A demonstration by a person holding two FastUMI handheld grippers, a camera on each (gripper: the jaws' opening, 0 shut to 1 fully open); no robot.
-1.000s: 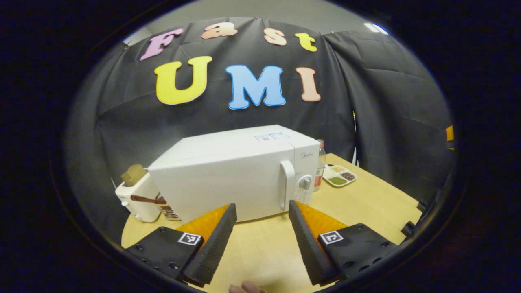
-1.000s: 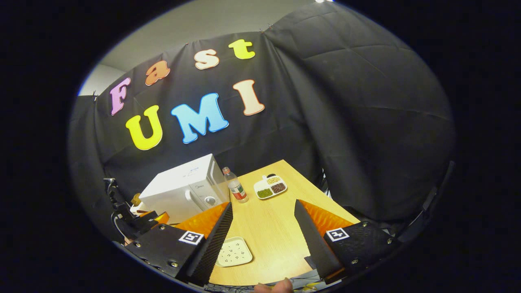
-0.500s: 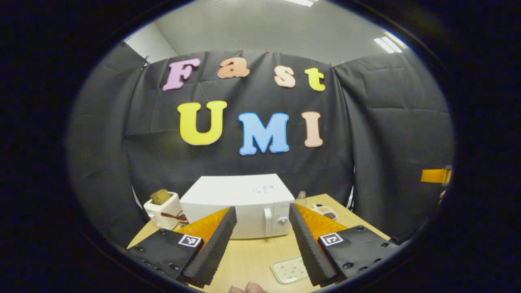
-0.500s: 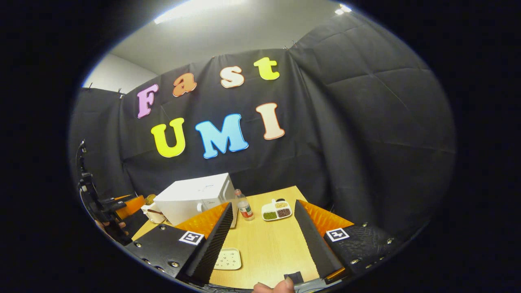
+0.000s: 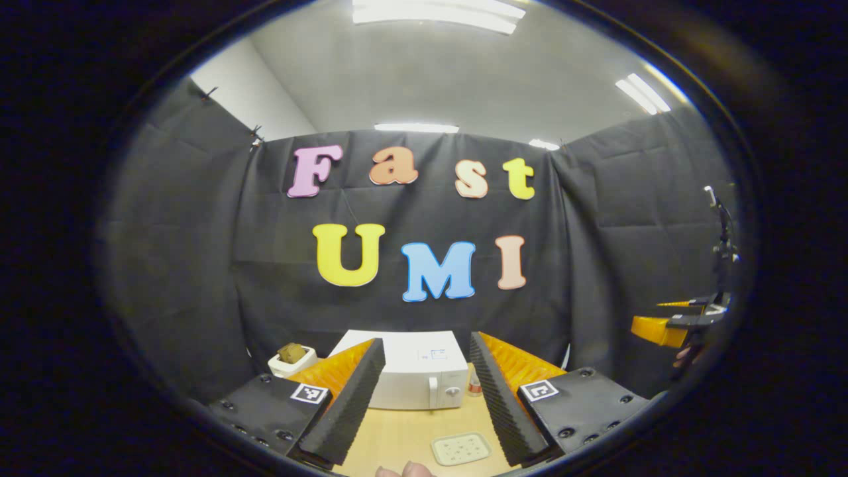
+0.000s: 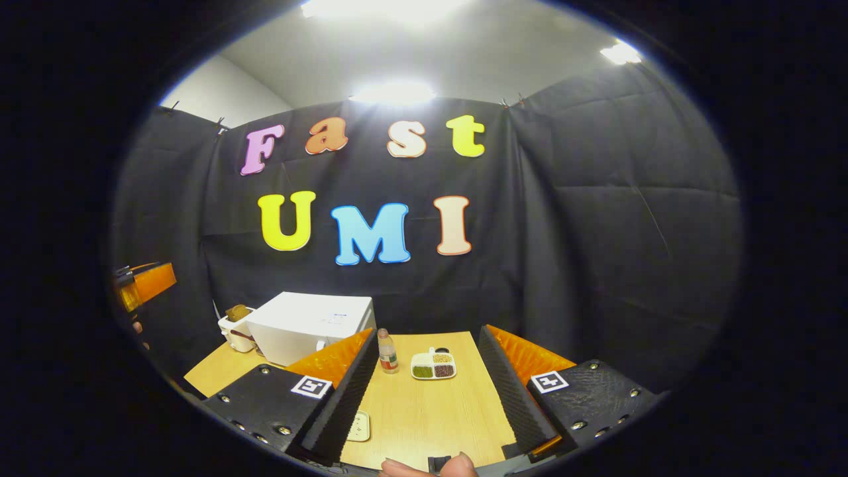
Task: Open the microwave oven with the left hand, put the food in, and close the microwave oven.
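Observation:
The white microwave [image 5: 417, 371] stands shut at the back of the wooden table [image 5: 397, 434], its handle [image 5: 432, 393] and dials facing me. It shows from the side as the microwave [image 6: 311, 324] in the right gripper view. My left gripper [image 5: 426, 351] is open, empty and held well back from it. My right gripper [image 6: 428, 334] is also open and empty, above the table's near edge. A divided dish of grains [image 6: 433, 366] lies to the right of the microwave. A pale square tray [image 5: 460, 448] with small specks lies nearer me.
A small bottle [image 6: 387, 352] stands between microwave and dish. A white toaster [image 5: 291, 359] sits left of the microwave. The other gripper [image 5: 666, 326] hangs at the right edge of the left gripper view. A thumb [image 6: 424, 467] shows at the bottom.
Both grippers have drawn back and risen; the microwave and table look much smaller and lower, and the ceiling lights have come into sight. Both stay open.

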